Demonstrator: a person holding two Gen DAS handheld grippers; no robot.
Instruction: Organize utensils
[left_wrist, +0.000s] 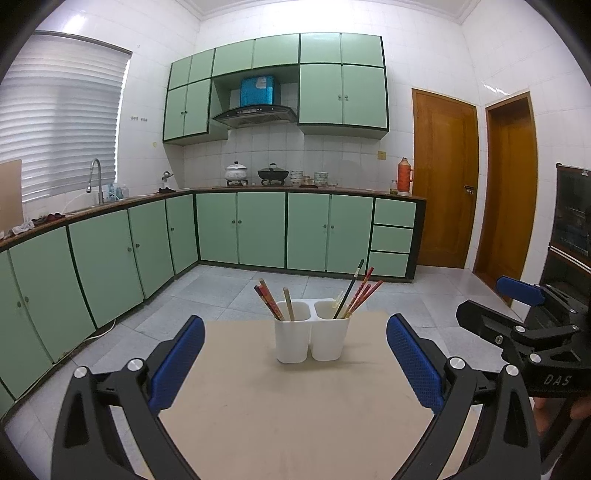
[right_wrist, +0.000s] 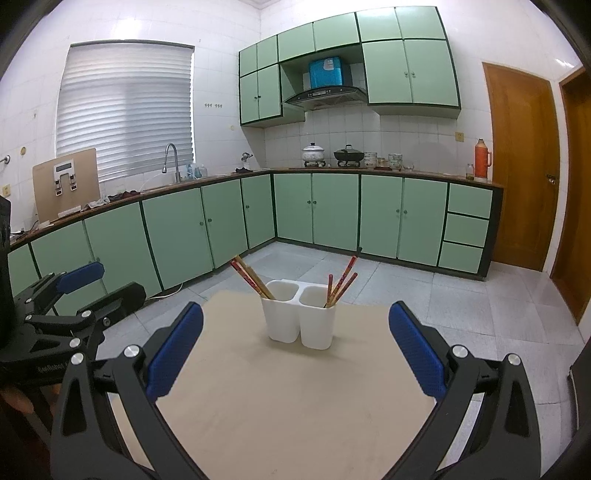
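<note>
A white two-compartment utensil holder (left_wrist: 312, 338) (right_wrist: 300, 321) stands near the far edge of a beige table (left_wrist: 295, 413) (right_wrist: 291, 406). Its left compartment holds red and wooden chopsticks (left_wrist: 271, 301) (right_wrist: 251, 278). Its right compartment holds red chopsticks and one dark one (left_wrist: 356, 295) (right_wrist: 341, 282). My left gripper (left_wrist: 295, 363) is open and empty, a short way in front of the holder. My right gripper (right_wrist: 295, 350) is open and empty, also facing the holder. Each gripper shows at the edge of the other's view, the right one (left_wrist: 524, 314) and the left one (right_wrist: 85, 291).
Green kitchen cabinets (left_wrist: 240, 229) line the back and left walls under a counter with a sink tap (left_wrist: 96, 177), pots (left_wrist: 271, 173) and an orange thermos (left_wrist: 404, 175). Two wooden doors (left_wrist: 443, 181) stand at the right. A grey tiled floor surrounds the table.
</note>
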